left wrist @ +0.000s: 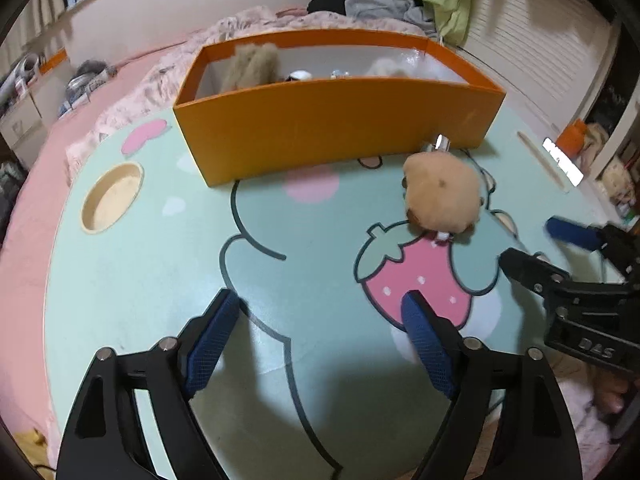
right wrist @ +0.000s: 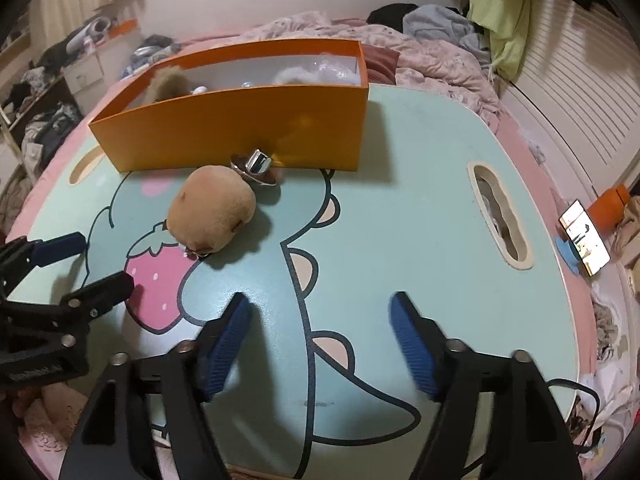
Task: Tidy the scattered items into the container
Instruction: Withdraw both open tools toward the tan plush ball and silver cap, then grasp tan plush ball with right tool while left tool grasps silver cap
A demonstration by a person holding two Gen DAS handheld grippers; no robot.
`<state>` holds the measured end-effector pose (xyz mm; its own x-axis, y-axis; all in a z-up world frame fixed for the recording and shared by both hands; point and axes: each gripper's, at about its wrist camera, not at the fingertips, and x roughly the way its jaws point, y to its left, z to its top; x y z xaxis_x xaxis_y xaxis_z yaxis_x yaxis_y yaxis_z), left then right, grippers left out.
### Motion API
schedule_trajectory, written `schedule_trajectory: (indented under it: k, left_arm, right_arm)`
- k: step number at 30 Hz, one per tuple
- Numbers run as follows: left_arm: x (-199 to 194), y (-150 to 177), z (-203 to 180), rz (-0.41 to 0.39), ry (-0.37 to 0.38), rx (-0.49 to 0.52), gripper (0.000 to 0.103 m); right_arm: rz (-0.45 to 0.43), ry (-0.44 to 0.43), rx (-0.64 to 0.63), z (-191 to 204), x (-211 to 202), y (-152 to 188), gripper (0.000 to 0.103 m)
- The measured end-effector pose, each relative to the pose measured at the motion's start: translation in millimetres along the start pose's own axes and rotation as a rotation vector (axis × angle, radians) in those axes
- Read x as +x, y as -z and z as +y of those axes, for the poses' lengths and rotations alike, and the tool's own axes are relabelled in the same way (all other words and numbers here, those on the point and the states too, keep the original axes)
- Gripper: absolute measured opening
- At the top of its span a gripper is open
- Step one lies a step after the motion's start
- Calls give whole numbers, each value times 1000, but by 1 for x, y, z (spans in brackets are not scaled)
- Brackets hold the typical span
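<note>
Left gripper (left wrist: 320, 300) and right gripper (right wrist: 320, 304): both gaping, empty. Tan plush (right wrist: 212, 210) loose on table (right wrist: 400, 240) before orange box (right wrist: 240, 128). Silver piece (right wrist: 256, 166) clear only from right wrist.

The plush toy (left wrist: 442, 190) looks fuzzy; the orange box (left wrist: 332, 120) matt card; the small knob (right wrist: 258, 164) shiny metal; the table (right wrist: 420, 208) smooth, printed.

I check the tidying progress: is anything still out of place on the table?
Yes. A tan round plush toy and a shiny silver metal piece lie on the mint table, outside the orange cardboard box.
</note>
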<state>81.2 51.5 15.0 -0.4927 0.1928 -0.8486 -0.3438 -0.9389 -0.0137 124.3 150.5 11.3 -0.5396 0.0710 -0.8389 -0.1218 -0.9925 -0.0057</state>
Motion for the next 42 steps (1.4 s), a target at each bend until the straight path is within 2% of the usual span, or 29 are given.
schedule_trajectory:
  k: [1,2,4,20,23,26,28,32,35,37,39,41,42]
  left_arm:
    - [1,0,-1,1,4,0,95]
    - [3,0,-1,5,-2,1,101]
    - [5,1,3,-4,-5,-14,103]
    - [3,4,4,-21,-1,-6,103]
    - [1,7,6,-25,-7,-15,103]
    - [-7,14,18,-48,-15,-71,103]
    - [-16,17,27,-86,-37,-119,103]
    - [-37,20,50,-182,-104,-219,103]
    - [-40,23,60,-201,-101,-258,103]
    - [-37,23,63,-192,-89,-271,103]
    - [-34,22,65,-177,-83,-266,103]
    - [-34,22,65,-170,-76,-252,103]
    - [-34,21,63,-171,-73,-242,103]
  right_arm:
    - [5,-4,-5,1,2,0,97]
    - [7,-4,-6,2,4,0,100]
    - [9,3,4,0,6,0,103]
    - [14,6,1,3,6,-1,103]
    - [16,-43,-2,4,5,-6,103]
    - [-8,-93,16,12,-1,-15,102]
    - [-28,-98,33,18,-3,-26,102]
    - [-23,-59,32,35,6,-48,102]
    - [-6,15,26,49,16,-55,102]
    - [12,25,11,55,23,-55,102]
    - [35,3,-2,56,28,-52,87]
    - [31,-4,-14,55,26,-49,55]
    - [30,-13,-21,55,24,-47,47]
